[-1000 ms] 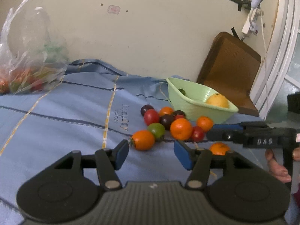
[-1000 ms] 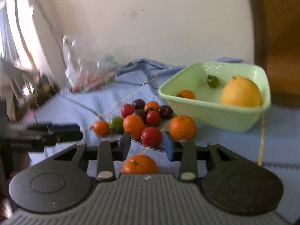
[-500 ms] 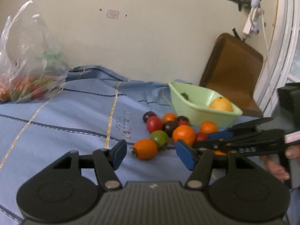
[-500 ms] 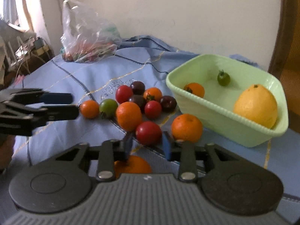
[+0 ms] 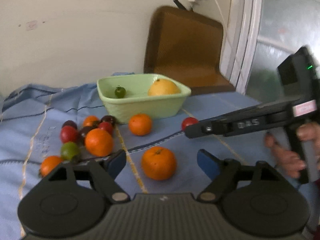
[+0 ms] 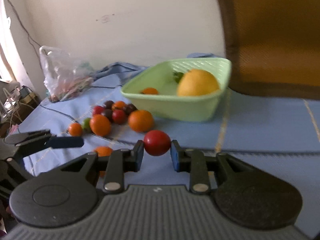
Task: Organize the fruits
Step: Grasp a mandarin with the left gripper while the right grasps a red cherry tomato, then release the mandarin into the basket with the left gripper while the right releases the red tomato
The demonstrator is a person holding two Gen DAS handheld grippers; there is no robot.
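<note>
The right gripper (image 6: 157,153) pinches a red tomato (image 6: 157,143) above the blue cloth (image 6: 260,124), the left gripper (image 5: 161,161) gapes around a mandarin (image 5: 158,163), and the green basket (image 6: 180,108) holds only three fruits, most remaining loose beside it.

Red tomato (image 6: 157,142), pale green bowl (image 5: 144,105), blue striped cloth (image 5: 210,108)

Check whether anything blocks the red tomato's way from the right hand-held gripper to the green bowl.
Nothing visible does. The red tomato sits clamped in the right hand-held gripper; only bare blue cloth lies between it and the green bowl.
</note>
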